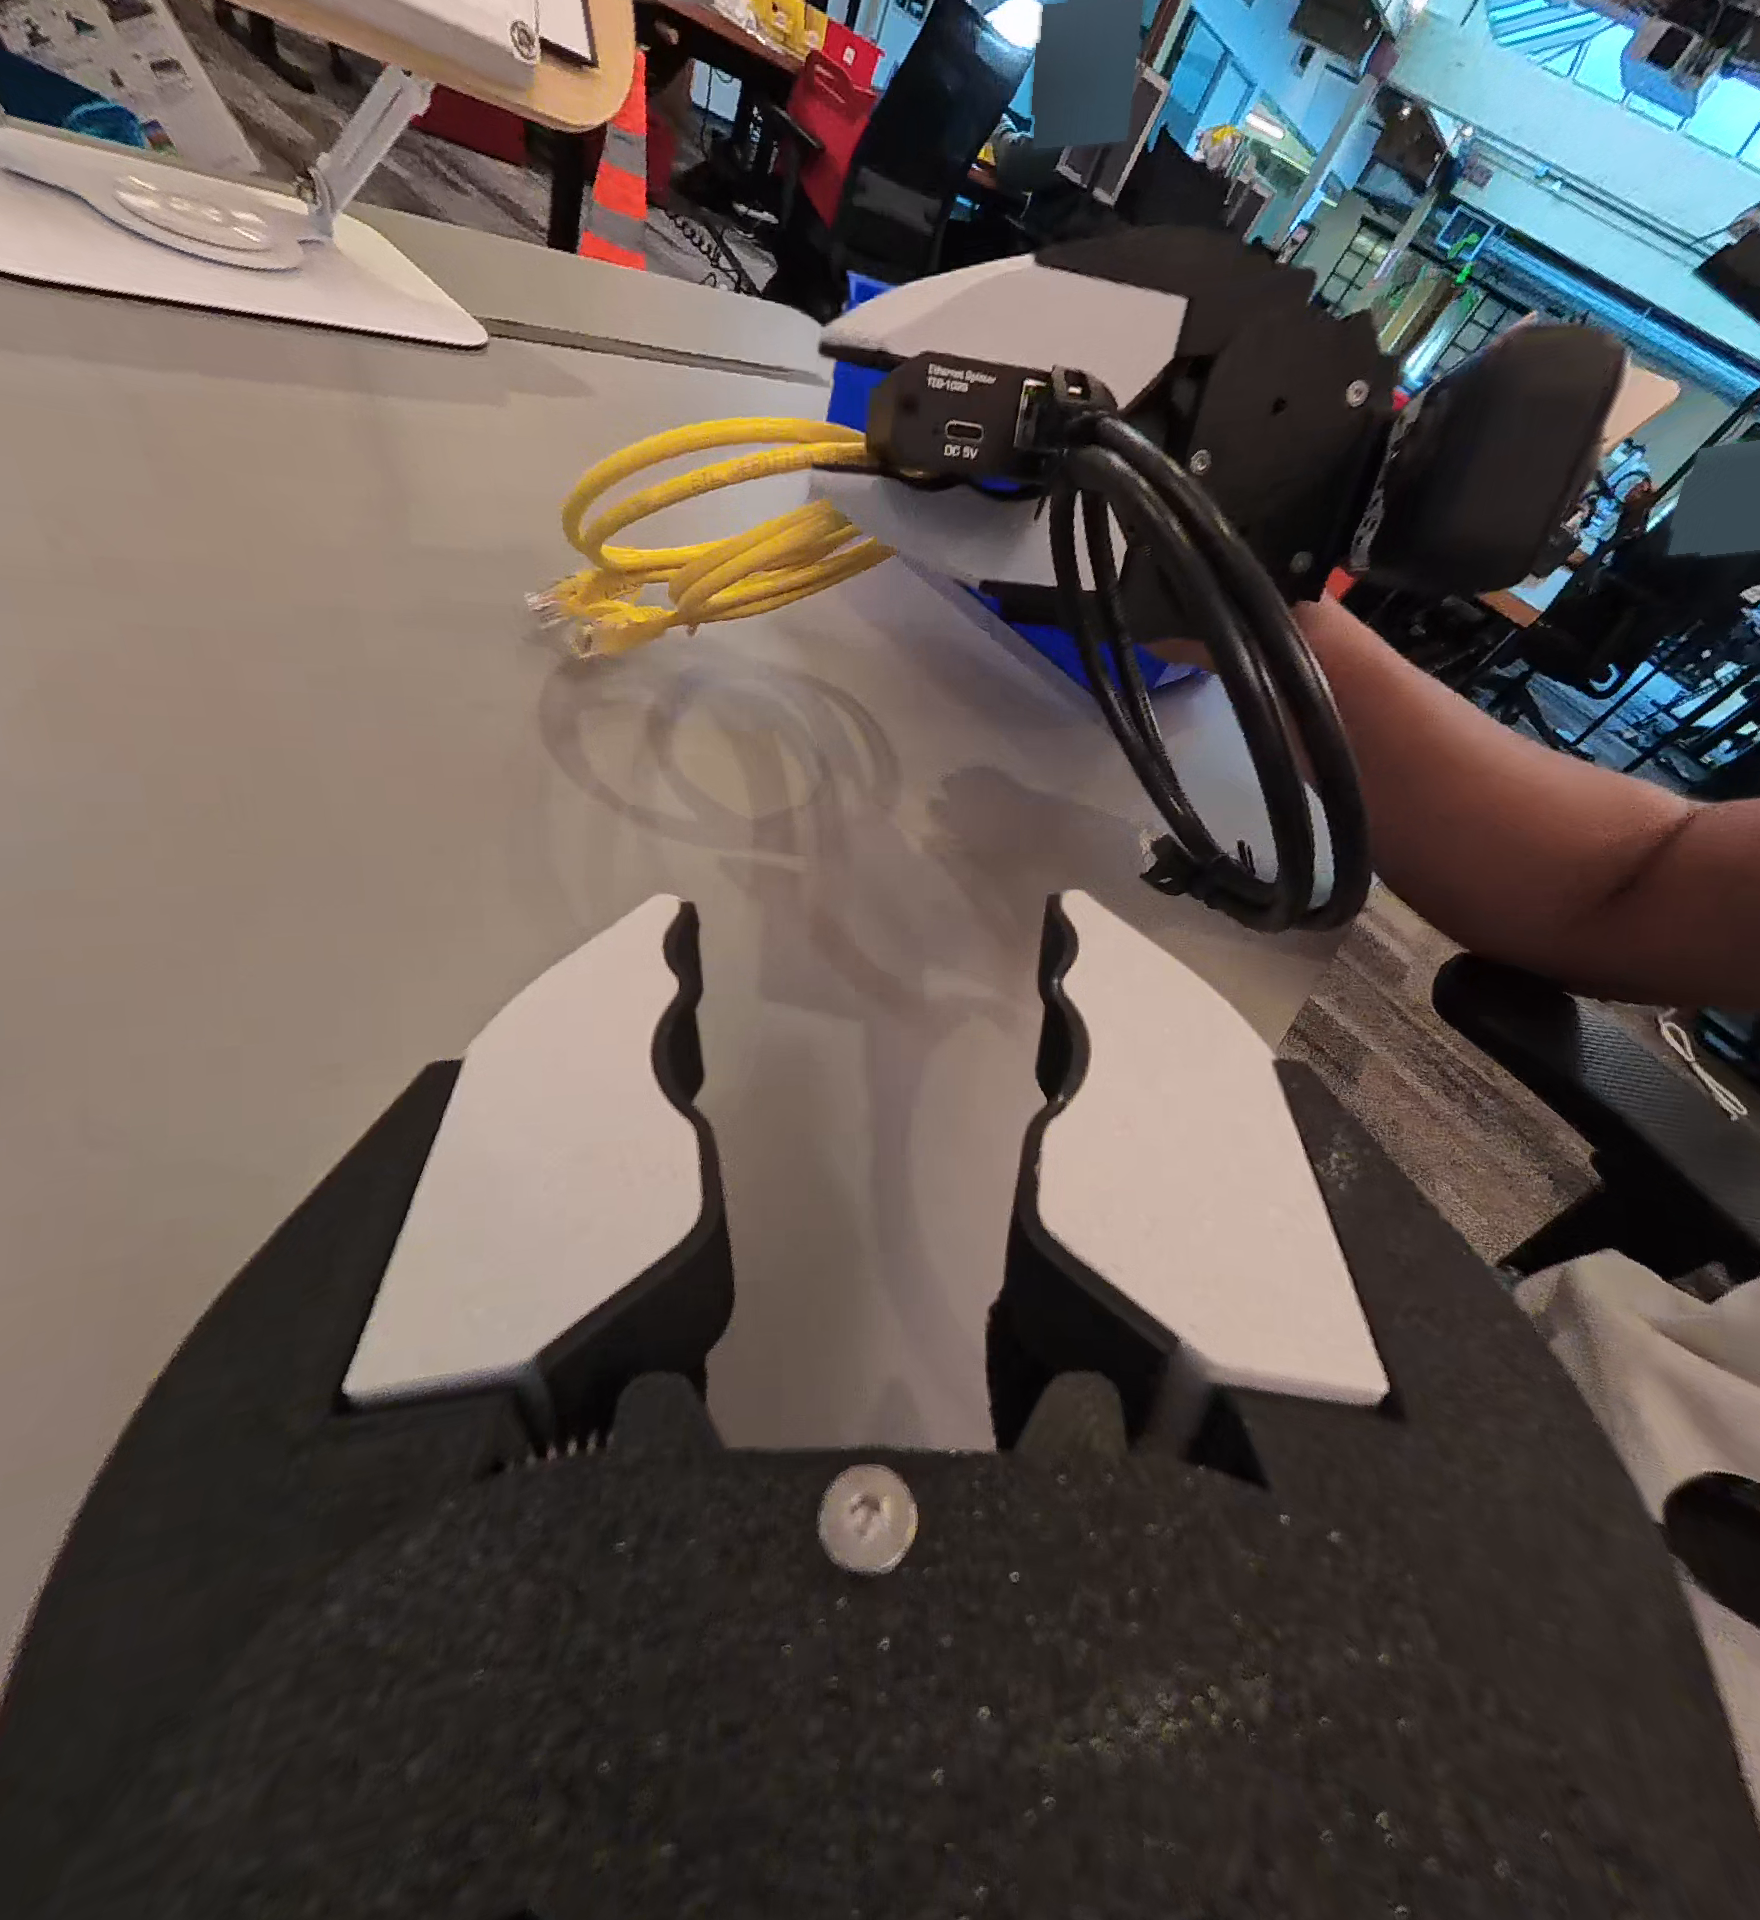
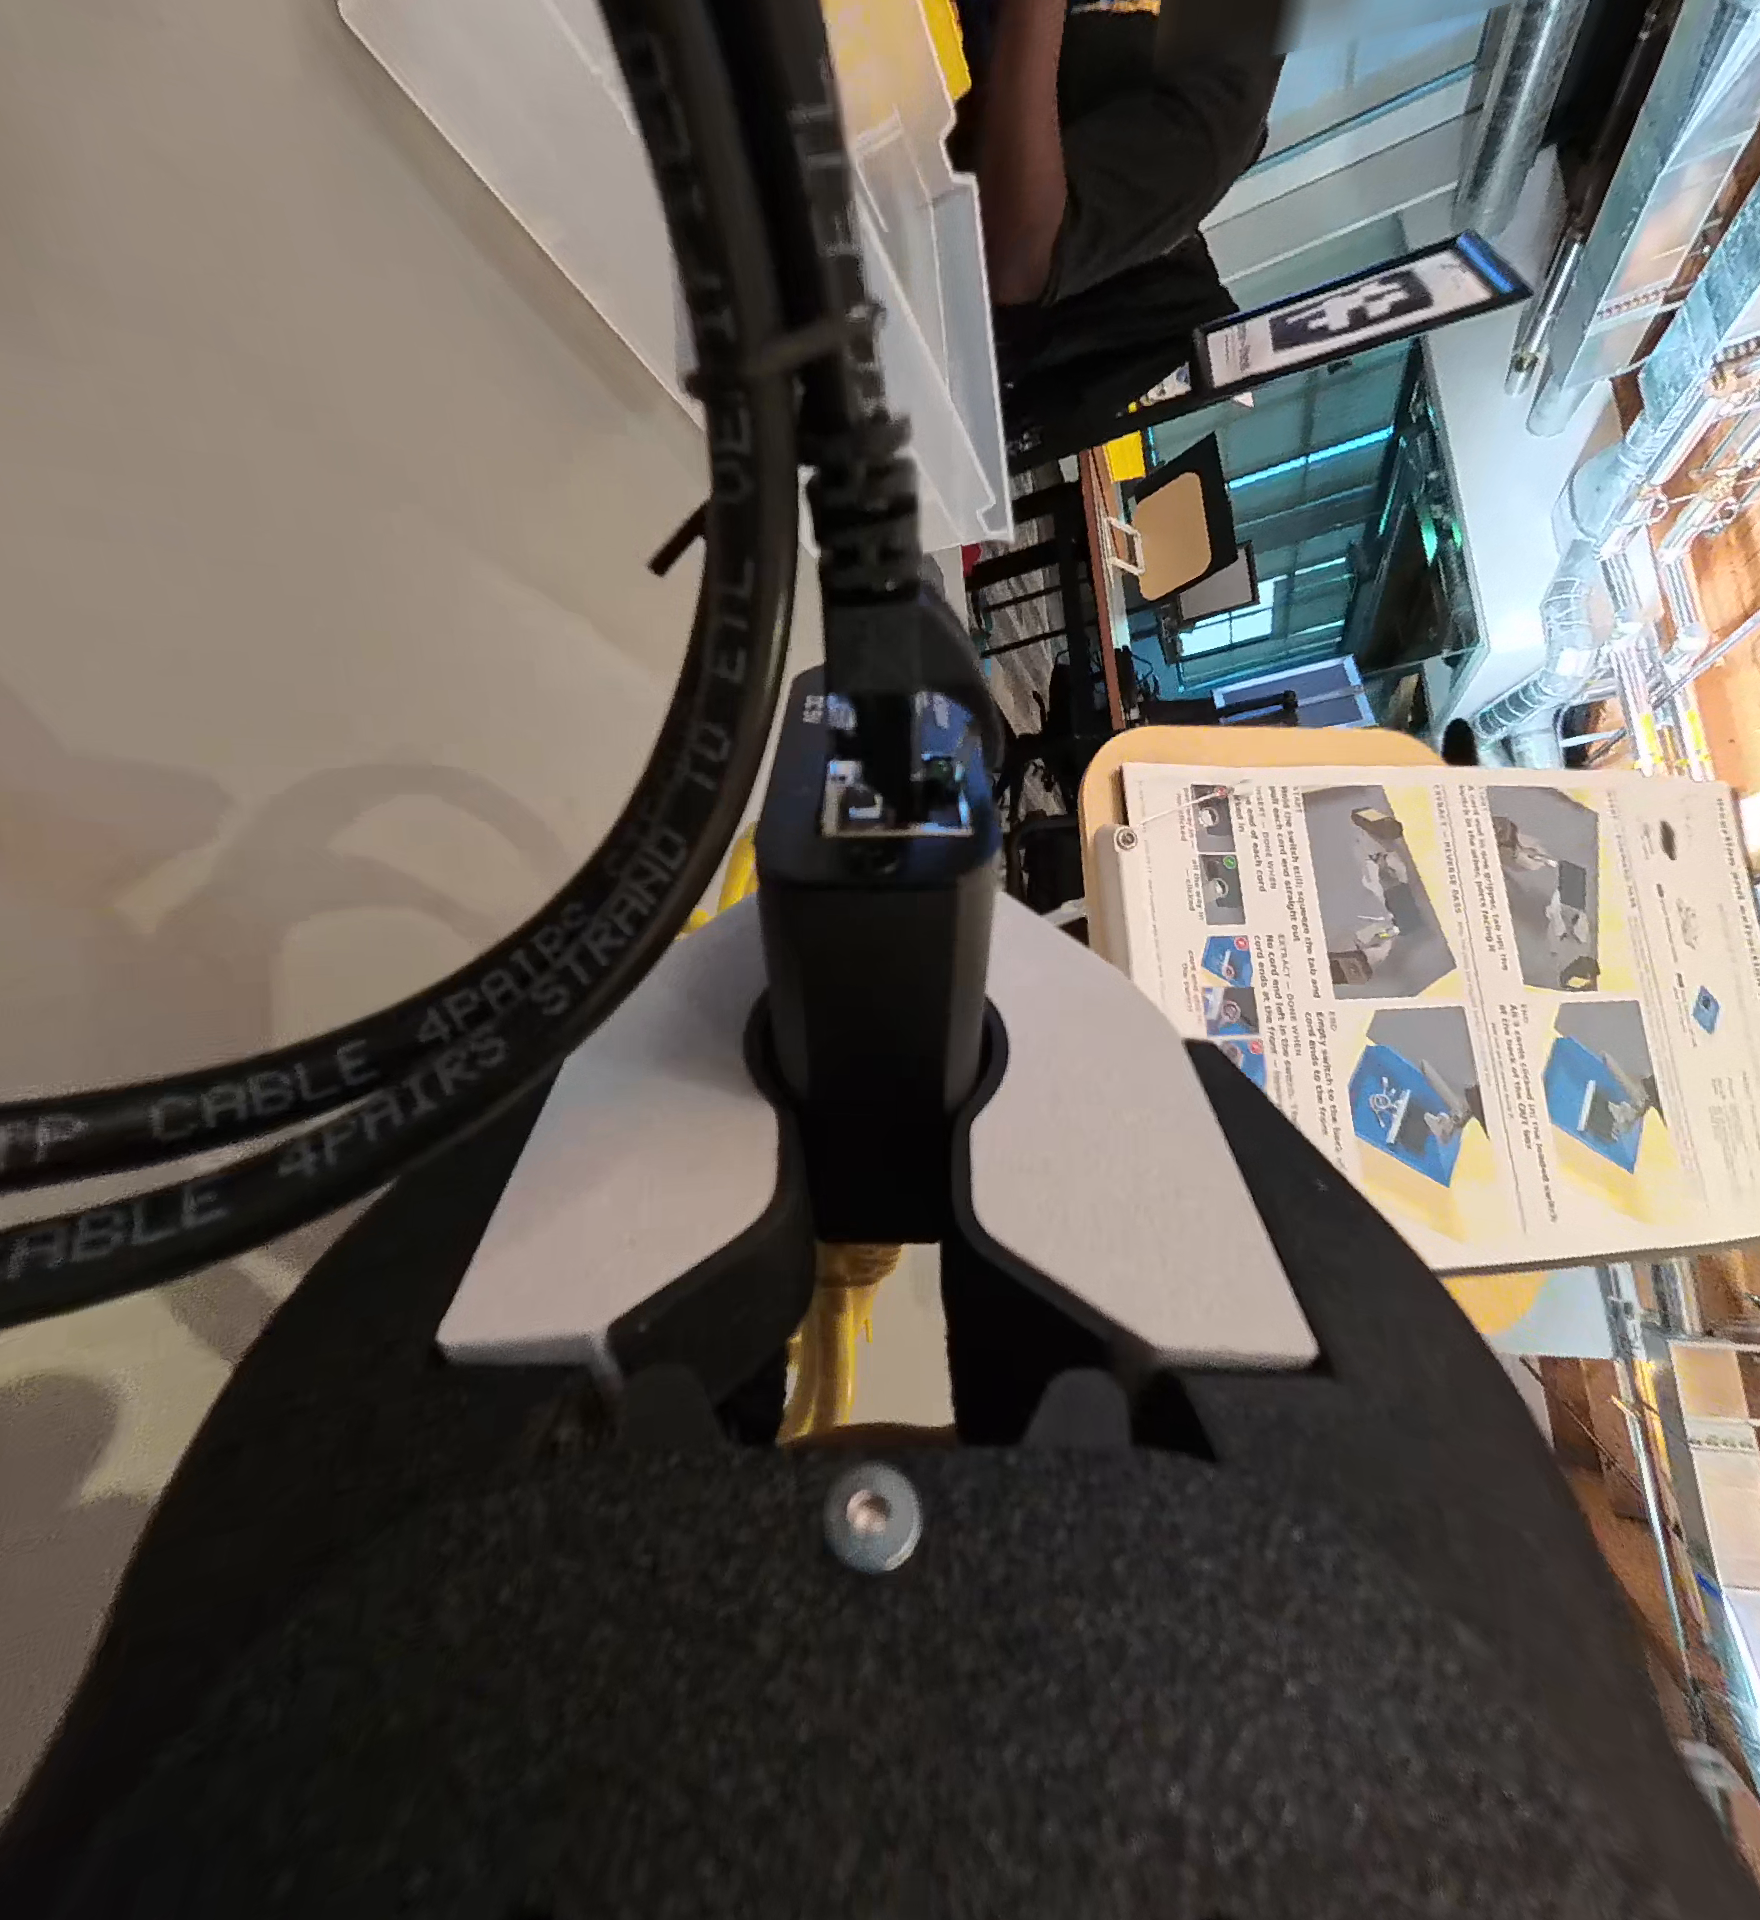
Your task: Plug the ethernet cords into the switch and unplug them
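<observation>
Two kinds of cord hang from the switch, a small black box with rounded edges that the right gripper holds in the air above the grey tabletop. Its jaws are closed onto the two long sides of the box, the dark pads pressing against it. On one narrow side the box shows white lettering and a small oval socket; at the end facing away from the gripper, a metal-lined port takes the plug of a black cord. That cord is thick, printed with pale lettering, bundled into a loop with a tie, and it dangles down past the person's forearm. From the opposite end of the box come yellow cords, thinner and coiled, sagging down so that their clear-tipped plugs rest on the tabletop. The left gripper hovers low over the bare tabletop, well short of the switch, its jaws spread wide with nothing between them. A blue bin sits behind the held box.
</observation>
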A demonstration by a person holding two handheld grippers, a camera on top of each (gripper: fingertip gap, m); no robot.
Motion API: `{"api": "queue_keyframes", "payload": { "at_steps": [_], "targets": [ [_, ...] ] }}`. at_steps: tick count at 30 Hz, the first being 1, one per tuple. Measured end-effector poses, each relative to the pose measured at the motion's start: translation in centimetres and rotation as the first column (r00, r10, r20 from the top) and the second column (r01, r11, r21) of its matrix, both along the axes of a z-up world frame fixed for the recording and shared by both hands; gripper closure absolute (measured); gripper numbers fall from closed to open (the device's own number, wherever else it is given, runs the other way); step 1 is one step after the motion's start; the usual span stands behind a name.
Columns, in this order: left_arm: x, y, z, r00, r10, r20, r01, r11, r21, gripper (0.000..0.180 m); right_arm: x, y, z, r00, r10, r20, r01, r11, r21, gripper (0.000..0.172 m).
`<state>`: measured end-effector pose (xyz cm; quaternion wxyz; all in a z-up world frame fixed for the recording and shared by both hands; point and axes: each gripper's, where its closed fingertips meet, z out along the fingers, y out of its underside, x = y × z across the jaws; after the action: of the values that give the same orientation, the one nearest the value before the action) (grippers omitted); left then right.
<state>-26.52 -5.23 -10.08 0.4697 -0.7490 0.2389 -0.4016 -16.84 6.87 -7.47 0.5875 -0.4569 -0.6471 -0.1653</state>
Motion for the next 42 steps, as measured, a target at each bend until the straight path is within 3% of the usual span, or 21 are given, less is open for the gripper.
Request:
{"api": "queue_keyframes", "payload": {
  "at_steps": [7, 12, 19, 24, 29, 32, 37, 42],
  "targets": [
    [1.1, -1.2, 0.0, 0.998, -0.04, 0.041, 0.042, 0.998, -0.047, 0.118, 1.8, -1.3, 3.1, 0.997, -0.079, 0.009, 0.08, 0.996, -0.027, 0.148],
    [2.0, -2.0, -0.2, 0.997, -0.076, 0.031, 0.078, 0.995, -0.059, 0.118, 6.3, -1.2, 7.1, 0.985, -0.168, 0.042, 0.173, 0.971, -0.167, 0.148],
    [3.2, -2.6, -0.5, 0.992, -0.124, 0.027, 0.125, 0.99, -0.072, 0.118, 17.8, 1.5, 12.8, 0.941, -0.287, 0.18, 0.339, 0.815, -0.471, 0.148],
    [3.4, -2.4, -1.0, 0.991, -0.133, 0.015, 0.133, 0.987, -0.087, 0.118, 27.9, 6.2, 14.6, 0.849, -0.408, 0.336, 0.528, 0.681, -0.508, 0.148],
    [3.2, -2.0, -1.4, 0.993, -0.119, 0.013, 0.12, 0.987, -0.104, 0.118, 36.7, 10.9, 12.7, 0.723, -0.519, 0.456, 0.691, 0.513, -0.51, 0.143],
    [3.2, -1.9, -1.7, 0.993, -0.114, 0.005, 0.114, 0.987, -0.115, 0.118, 39.3, 12.2, 9.8, 0.666, -0.489, 0.563, 0.745, 0.418, -0.52, 0.147],
    [3.2, -1.9, -2.1, 0.993, -0.118, -0.012, 0.116, 0.986, -0.123, 0.118, 38.4, 13.1, 5.5, 0.756, -0.408, 0.512, 0.627, 0.223, -0.747, 0.148],
    [3.2, -2.0, -2.8, 0.99, -0.129, -0.061, 0.121, 0.986, -0.118, 0.118, 37.7, 14.9, 1.5, 0.825, -0.379, 0.419, 0.503, 0.155, -0.85, 0.148]
  ]
}}
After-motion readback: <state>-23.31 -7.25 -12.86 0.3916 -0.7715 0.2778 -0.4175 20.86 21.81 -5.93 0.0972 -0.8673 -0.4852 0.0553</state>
